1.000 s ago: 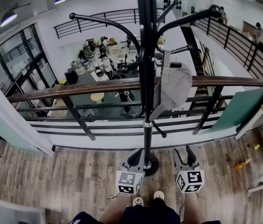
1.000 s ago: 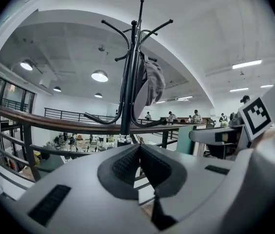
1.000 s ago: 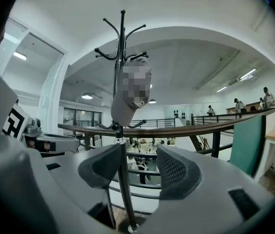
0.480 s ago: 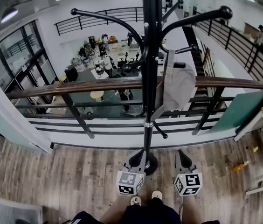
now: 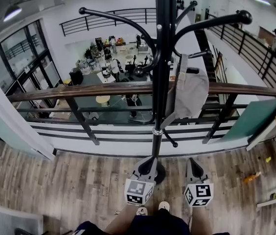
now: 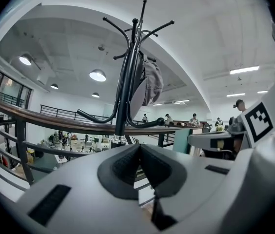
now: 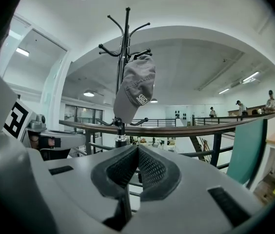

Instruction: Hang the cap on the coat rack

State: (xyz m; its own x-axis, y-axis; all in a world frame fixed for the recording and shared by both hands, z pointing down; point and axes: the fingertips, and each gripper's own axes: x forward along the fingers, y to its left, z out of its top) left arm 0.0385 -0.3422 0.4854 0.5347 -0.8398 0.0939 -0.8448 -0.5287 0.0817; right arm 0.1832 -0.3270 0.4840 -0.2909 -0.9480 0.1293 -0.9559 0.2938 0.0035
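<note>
A grey cap (image 5: 187, 93) hangs on a hook of the black coat rack (image 5: 160, 82), to the right of its pole. The cap (image 7: 135, 87) shows again in the right gripper view and, side on, as the cap (image 6: 150, 82) in the left gripper view. My left gripper (image 5: 147, 166) is low by the rack's base, jaws shut and empty. Beside it, my right gripper (image 5: 194, 168) is also shut with nothing between its pads. Both stay well below the cap and apart from it.
A wooden-topped railing (image 5: 79, 91) runs behind the rack, over a lower floor with people and desks. A green board (image 5: 254, 117) leans on the railing at right. The rack's round base (image 5: 155, 173) stands on wood flooring, just ahead of the person's shoes (image 5: 152, 209).
The head view has shifted slightly, so the rack and cap appear a little further right. The right gripper's jaws have closed. The cap stays hanging on its hook.
</note>
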